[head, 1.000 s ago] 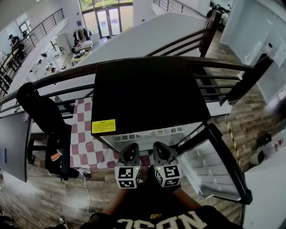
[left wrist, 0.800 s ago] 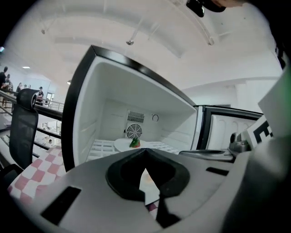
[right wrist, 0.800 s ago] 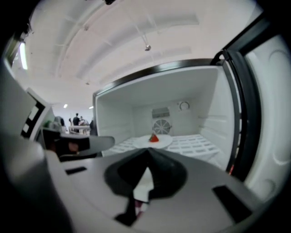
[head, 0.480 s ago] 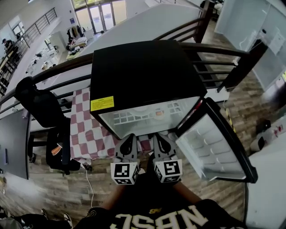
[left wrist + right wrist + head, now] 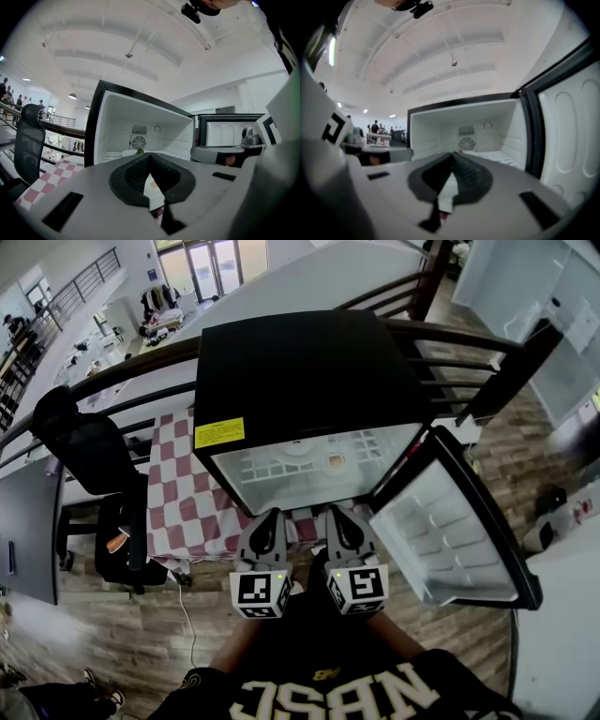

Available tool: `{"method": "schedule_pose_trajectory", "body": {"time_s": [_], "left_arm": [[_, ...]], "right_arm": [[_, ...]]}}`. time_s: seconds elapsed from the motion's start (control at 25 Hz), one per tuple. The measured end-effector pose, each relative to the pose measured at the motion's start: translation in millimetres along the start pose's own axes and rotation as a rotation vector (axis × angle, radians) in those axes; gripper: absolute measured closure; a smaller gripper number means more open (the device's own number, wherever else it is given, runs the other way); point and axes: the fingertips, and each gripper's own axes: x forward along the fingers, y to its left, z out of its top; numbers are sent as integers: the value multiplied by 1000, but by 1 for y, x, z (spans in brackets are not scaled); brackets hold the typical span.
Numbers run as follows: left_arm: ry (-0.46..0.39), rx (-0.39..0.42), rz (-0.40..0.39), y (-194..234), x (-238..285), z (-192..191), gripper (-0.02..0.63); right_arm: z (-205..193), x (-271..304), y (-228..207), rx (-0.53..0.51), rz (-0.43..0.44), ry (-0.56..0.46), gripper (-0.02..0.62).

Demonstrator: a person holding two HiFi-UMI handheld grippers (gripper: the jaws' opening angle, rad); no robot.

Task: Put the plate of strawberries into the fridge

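Note:
The black fridge (image 5: 300, 371) stands with its door (image 5: 450, 531) swung wide to the right. On its white wire shelf lies a white plate (image 5: 302, 448) with a small reddish-orange piece (image 5: 335, 460) beside it. In the left gripper view the plate (image 5: 127, 153) shows deep inside, with a green strawberry leaf (image 5: 139, 151) on it. My left gripper (image 5: 270, 518) and right gripper (image 5: 339, 517) hang side by side just in front of the fridge opening, both shut with nothing between the jaws. The same shut jaws show in the left gripper (image 5: 149, 157) and right gripper (image 5: 453, 157) views.
A table with a red-and-white checked cloth (image 5: 183, 512) stands left of the fridge, and a black office chair (image 5: 89, 456) beyond it. A dark railing (image 5: 469, 343) runs behind the fridge. The open door's white inner shelves (image 5: 441, 540) reach out on my right. Wooden floor lies below.
The head view has shifted, so more of the fridge's inside and the plate show. Both grippers stay close together, low in front of the opening.

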Motion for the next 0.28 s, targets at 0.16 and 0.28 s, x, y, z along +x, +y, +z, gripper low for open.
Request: {"method": "schedule_pose_trajectory", "body": {"time_s": [0.16,0.28], "left_arm": [[-10,1,27,8,-4,1,586],[-12,-9,54,19,-5,2,586]], "right_arm": [[1,-5,-16,0,-27,-11,575],[2,-5,-24,-8,-31,-13,575]]}}
